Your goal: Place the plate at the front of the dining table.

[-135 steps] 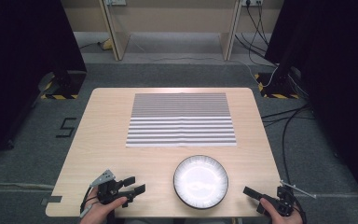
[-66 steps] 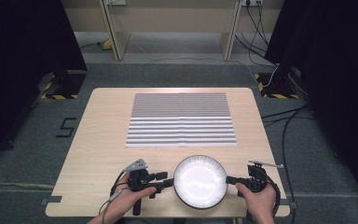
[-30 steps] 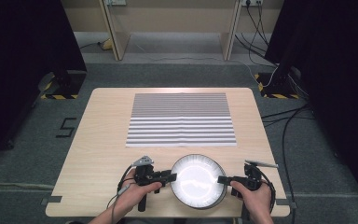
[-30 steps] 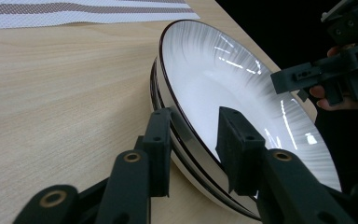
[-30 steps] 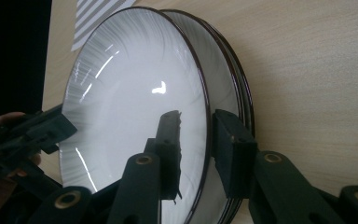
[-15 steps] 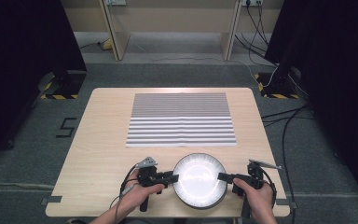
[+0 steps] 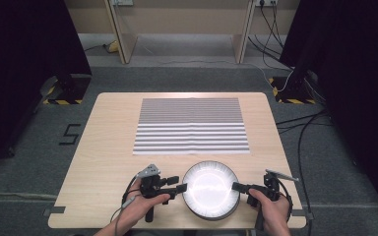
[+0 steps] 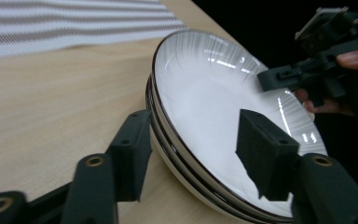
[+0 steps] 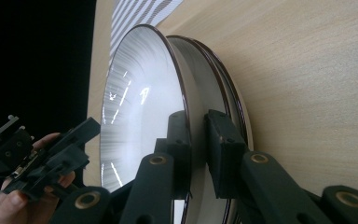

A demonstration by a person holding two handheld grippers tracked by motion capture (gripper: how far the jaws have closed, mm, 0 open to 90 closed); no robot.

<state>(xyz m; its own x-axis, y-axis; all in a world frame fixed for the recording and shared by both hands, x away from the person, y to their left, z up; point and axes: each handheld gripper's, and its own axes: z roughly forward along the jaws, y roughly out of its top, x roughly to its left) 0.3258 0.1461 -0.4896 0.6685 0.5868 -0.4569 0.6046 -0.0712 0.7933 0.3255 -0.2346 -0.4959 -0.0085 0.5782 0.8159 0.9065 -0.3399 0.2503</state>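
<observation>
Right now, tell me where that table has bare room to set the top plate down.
Bare wood runs down the table's left side, between its edge and the striped mat, and in a narrower strip right of the mat. The near edge is crowded: the plate stack sits between the left gripper and right gripper.

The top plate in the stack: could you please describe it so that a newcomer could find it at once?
On the wooden table, look at the near edge, in front of the striped mat. A stack of round plates sits there; the top plate is glossy white with a dark rim, and the right tool clamps its rim.
</observation>
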